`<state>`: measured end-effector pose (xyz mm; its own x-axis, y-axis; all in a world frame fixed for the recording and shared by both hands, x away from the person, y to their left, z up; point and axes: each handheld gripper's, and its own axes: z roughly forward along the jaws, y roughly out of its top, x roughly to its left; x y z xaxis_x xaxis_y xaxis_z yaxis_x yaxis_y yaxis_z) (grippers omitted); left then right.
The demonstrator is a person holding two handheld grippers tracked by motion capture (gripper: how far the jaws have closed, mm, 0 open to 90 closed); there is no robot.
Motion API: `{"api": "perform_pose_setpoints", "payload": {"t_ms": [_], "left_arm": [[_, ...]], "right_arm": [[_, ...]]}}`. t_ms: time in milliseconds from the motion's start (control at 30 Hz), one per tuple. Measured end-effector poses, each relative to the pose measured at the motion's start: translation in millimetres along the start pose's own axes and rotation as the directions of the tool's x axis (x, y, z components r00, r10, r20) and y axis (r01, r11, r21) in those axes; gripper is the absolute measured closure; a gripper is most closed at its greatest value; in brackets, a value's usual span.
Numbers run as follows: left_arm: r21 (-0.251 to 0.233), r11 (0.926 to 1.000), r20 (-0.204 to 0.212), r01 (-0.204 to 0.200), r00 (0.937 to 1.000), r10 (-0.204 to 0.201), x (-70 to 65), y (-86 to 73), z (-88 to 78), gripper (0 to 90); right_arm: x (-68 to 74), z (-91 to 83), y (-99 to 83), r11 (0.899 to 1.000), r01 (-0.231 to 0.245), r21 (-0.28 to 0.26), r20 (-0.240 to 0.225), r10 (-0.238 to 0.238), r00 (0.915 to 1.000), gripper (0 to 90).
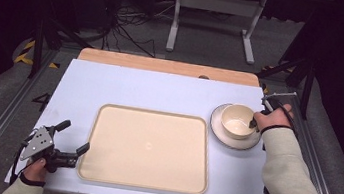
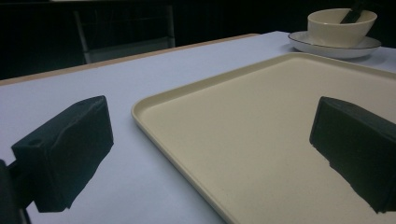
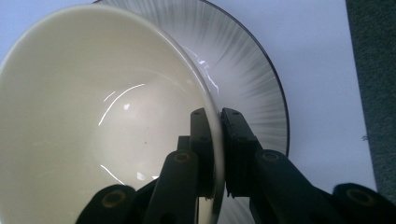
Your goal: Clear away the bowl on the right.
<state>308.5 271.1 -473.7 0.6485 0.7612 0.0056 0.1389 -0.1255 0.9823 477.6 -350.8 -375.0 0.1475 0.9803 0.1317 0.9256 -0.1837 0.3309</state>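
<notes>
White tabletop (image 1: 160,93): bowl (image 3: 93,116) on saucer (image 3: 252,93); rt gripper (image 3: 218,140) jaws clamped on bowl rim, one inside, one outside.

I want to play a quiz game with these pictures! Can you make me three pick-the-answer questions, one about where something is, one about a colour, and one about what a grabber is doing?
1. Where does the bowl sit?
A. on the tray
B. on the plate
C. on the floor

2. What colour is the tray?
A. cream
B. red
C. green

3. What is the right gripper doing?
A. hanging open in the air
B. lying on the tray
C. pinching the bowl's rim

Answers:
1 B: the bowl stands on the plate, right of the tray.
2 A: the tray looks pale cream in the high view.
3 C: the right gripper view shows one jaw inside the rim and one outside.
</notes>
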Motion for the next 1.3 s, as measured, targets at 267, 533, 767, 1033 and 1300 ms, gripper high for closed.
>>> {"api": "perform_pose_setpoints", "payload": {"t_ms": [267,533,767,1033,1300], "left_arm": [[0.0,1.0,0.0,0.006,1.0,-0.006,0.1,0.0,0.1,0.2],[0.001,1.0,0.003,-0.001,1.0,0.001,0.3,0.1,-0.3,0.2],[0.001,1.0,0.003,-0.001,1.0,0.001,0.3,0.1,-0.3,0.2],[0.001,1.0,0.003,0.001,1.0,-0.001,0.3,0.0,-0.2,0.2],[0.0,1.0,0.004,0.002,1.0,-0.002,0.5,0.0,-0.3,0.2]], "right_arm": [[-1.5,-16.8,0.1,1.0,-0.021,0.006,-0.014,0.021,0.9997,83.4],[-2.0,-32.1,2.2,0.999,-0.043,0.011,-0.015,0.044,0.9989,82.8],[-1.9,-42.1,3.6,0.999,-0.051,0.007,-0.01,0.051,0.9986,82.2],[0.2,-55.6,4.8,0.998,-0.057,0.011,-0.001,0.057,0.9984,82.2],[3.7,-66.0,3.9,0.997,-0.072,0.019,-0.015,0.072,0.9973,82.2]]}}
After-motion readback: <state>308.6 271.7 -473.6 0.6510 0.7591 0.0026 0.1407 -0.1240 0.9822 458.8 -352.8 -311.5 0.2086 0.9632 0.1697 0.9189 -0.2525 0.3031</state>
